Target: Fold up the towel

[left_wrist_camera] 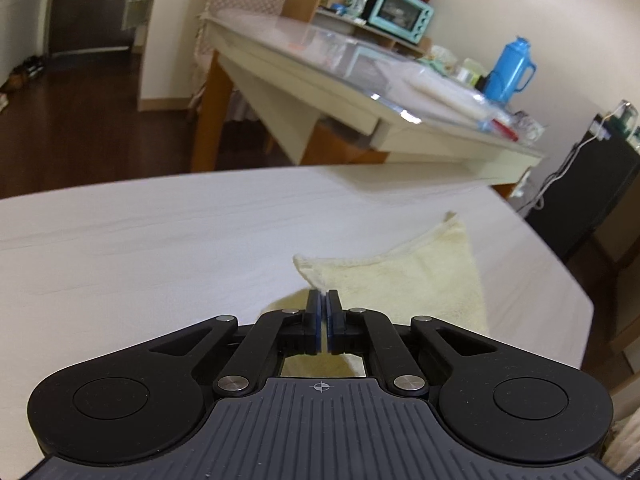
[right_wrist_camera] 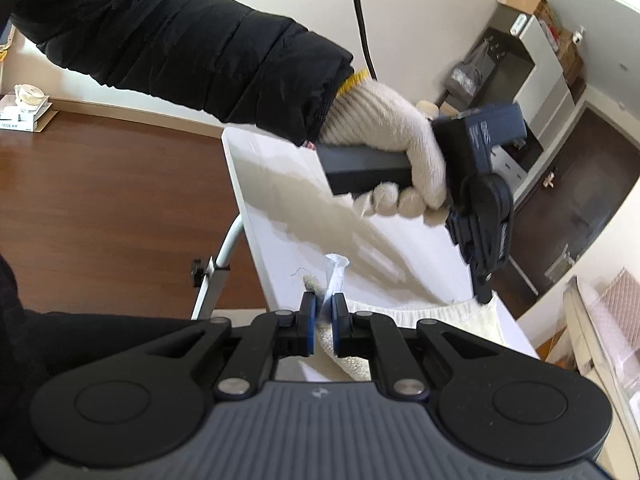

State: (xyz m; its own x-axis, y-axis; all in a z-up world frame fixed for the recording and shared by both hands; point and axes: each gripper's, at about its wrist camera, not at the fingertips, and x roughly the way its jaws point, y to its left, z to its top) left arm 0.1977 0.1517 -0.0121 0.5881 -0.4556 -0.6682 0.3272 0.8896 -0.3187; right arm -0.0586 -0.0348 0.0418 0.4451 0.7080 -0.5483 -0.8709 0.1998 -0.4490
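Note:
A pale yellow towel lies on the white table, spread ahead and to the right of my left gripper. That gripper's pads are pressed together on the towel's near edge. In the right wrist view, my right gripper is shut on a corner of the towel. A white tag sticks up between its pads. A gloved hand holds the left gripper with its tips down on the towel's far corner.
Beyond the white table stands a glass-topped dining table with a teal toaster oven and a blue jug. A black cabinet is at the right. Brown wooden floor and a metal table leg lie left of the table edge.

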